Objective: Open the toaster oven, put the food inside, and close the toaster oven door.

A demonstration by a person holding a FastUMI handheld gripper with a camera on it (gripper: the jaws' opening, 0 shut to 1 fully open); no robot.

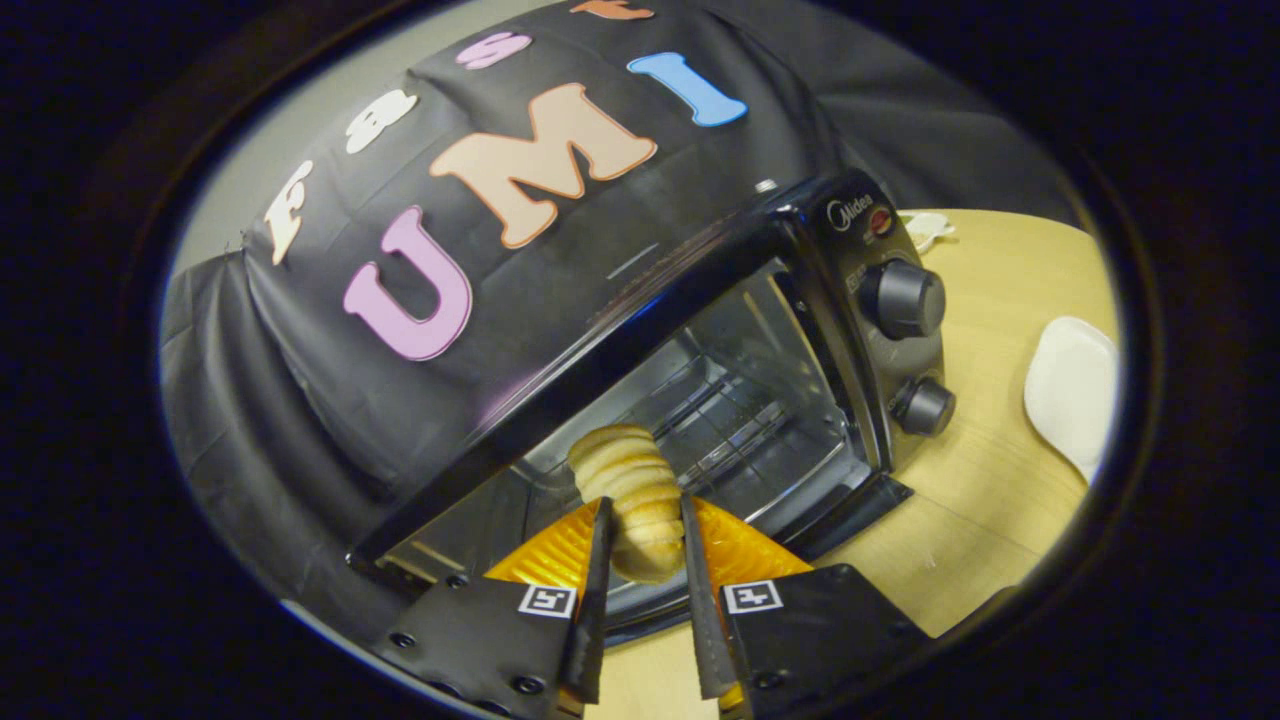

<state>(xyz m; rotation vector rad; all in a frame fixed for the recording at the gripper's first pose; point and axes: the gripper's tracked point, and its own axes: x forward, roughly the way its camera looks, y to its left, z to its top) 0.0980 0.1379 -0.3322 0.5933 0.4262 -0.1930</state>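
Glossy black toaster oven (800,230) w/ shiny metal interior; matt wood table (1000,480).

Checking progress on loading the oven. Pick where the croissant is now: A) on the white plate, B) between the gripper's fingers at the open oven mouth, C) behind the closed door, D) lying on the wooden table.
B: the croissant sits pinched between the gripper fingers, with the toaster oven standing open beyond.

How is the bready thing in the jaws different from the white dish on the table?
The croissant is tan and ridged; the white dish is smooth and plain. The croissant is held up in the gripper, both jaws pressing its sides, at the toaster oven with its door open; the dish lies on the wooden table, beside the oven's knobs. The croissant is long and narrow; the dish is broad and flat. Both are rounded in outline.
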